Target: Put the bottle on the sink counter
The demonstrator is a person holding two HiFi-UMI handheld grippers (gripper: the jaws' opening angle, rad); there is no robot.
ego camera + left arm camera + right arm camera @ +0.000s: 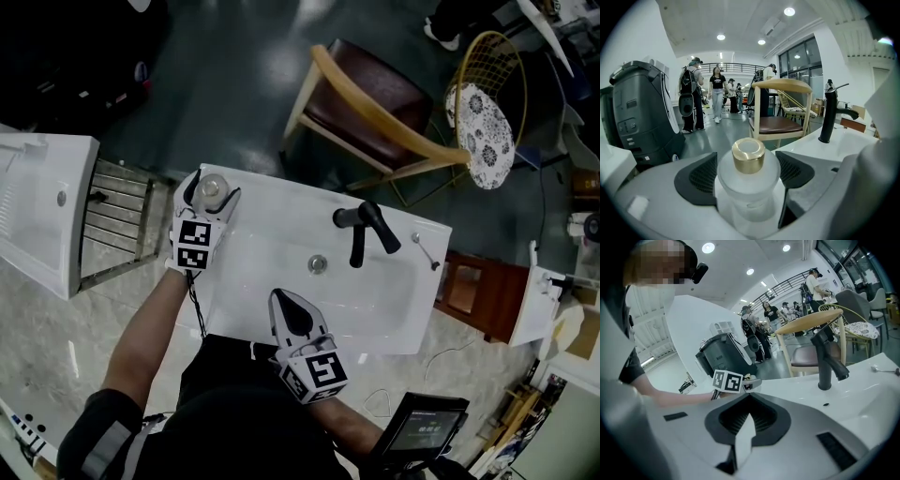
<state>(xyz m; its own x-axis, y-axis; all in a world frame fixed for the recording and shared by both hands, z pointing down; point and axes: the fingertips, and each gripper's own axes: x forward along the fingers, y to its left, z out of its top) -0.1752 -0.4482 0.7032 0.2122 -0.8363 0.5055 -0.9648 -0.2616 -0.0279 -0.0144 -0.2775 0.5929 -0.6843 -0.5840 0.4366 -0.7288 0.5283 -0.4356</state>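
A frosted glass bottle (212, 187) with a gold cap stands upright on the back left corner of the white sink counter (281, 211). My left gripper (212, 193) straddles it, jaws wide, with a thin gap at the pads, so it is open. In the left gripper view the bottle (748, 180) fills the space between the dark pads (698, 180) of that gripper (748, 164). My right gripper (287, 302) hovers over the sink's front edge, shut and empty. In the right gripper view its tips (748, 398) meet, and the left gripper's marker cube (728, 381) shows beyond.
A black faucet (361, 230) stands at the back of the basin, with the drain (318, 263) in front of it. A wooden chair (366, 103) and a gold wire chair (487, 112) are behind the sink. Another white fixture (37, 211) lies to the left.
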